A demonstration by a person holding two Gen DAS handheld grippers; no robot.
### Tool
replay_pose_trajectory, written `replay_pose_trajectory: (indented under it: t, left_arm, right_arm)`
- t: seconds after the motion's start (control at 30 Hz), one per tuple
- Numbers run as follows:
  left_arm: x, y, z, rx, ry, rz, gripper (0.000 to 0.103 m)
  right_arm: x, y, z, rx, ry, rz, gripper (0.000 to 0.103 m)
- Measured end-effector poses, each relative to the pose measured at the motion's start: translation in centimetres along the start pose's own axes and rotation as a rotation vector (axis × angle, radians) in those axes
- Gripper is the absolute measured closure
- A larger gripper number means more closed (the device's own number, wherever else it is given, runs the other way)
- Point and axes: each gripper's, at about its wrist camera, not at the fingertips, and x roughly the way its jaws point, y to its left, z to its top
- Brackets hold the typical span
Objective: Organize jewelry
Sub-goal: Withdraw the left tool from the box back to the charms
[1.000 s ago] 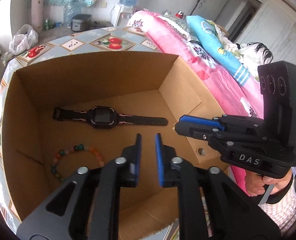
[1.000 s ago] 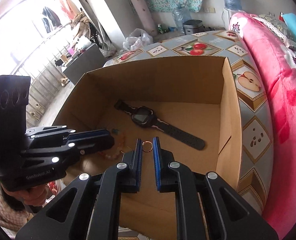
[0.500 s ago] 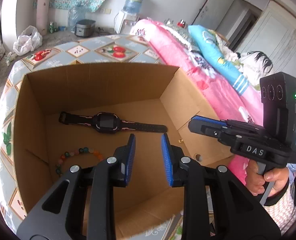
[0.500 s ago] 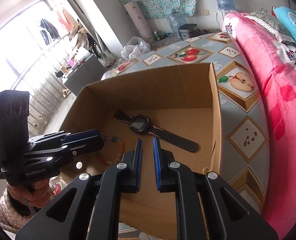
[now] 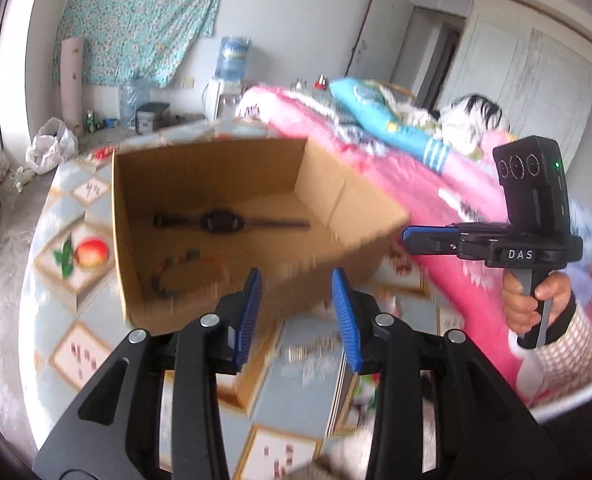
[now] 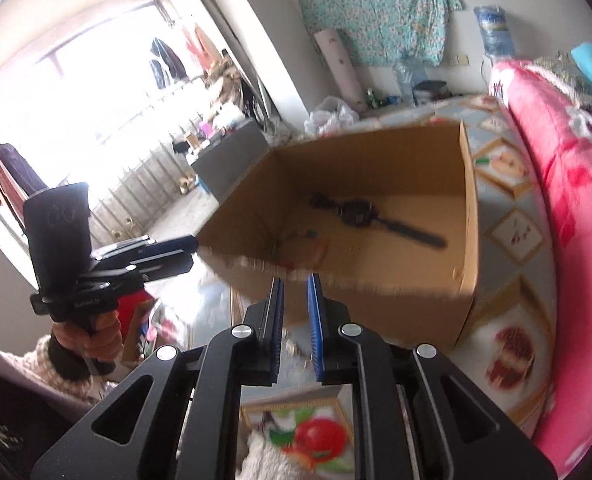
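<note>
- A pink flowered blanket (image 5: 428,216) is seen along the right side of the scene, with a blue striped cloth (image 5: 396,128) heaped on its far end.
- A table (image 5: 56,216) covered in a pale blue cloth printed with fruit tiles is seen under both grippers; an apple tile lies to the left of the box.
- An open brown cardboard box (image 5: 200,176) stands on the table, just beyond both sets of fingertips. Its walls are plain and its near rim is smeared by motion blur.
- A black wristwatch (image 5: 221,222) is laid flat on the box floor toward the far wall, its strap stretched out straight to left and right of a dark square face. In the right wrist view the same watch (image 6: 358,214) lies on a slant.
- A bracelet of coloured beads (image 5: 176,274), green, red and orange, is curled in an open loop on the box floor, nearer than the watch and toward the left wall.
- The left gripper (image 5: 296,300) is held outside the box, near its front wall; its 2 blue-padded jaws are opening, and nothing is between them.
- The right gripper (image 6: 295,308) is also held short of the box, to the right of the left one; its jaws stand only a narrow gap apart, almost together, with nothing clamped.
</note>
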Motion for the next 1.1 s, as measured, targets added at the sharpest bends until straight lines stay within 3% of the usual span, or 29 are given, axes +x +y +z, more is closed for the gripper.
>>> replay_pose_trajectory:
  t: [0.2,0.4,0.57,0.77,1.1]
  left_arm:
    - [3.4,-0.1,-4.7,-0.021,0.142,0.098,0.063]
    - [6.8,-0.6,-7.1,0.025,0.224,0.184,0.063]
    - [7.6,-0.7,-7.8,0.043,0.229,0.205,0.063]
    - [7.5,-1.7,-8.2,0.073,0.2,0.215,0.062]
    - [8.3,-3.6,-8.3,0.131,0.171,0.16,0.063]
  right_arm:
    - [4.6,-1.6,-4.4,0.085,0.149,-0.074,0.089]
    - [6.8,-1.2,-5.0,-0.006,0.187,-0.152,0.089]
    - [7.9,-0.3,-4.0,-0.114,0.182,-0.208,0.089]
    - [9.4,-0.1,-3.0,-0.13,0.202,-0.238,0.089]
    - [10.0,0.9,-3.2,-0.132,0.248,-0.26,0.089]
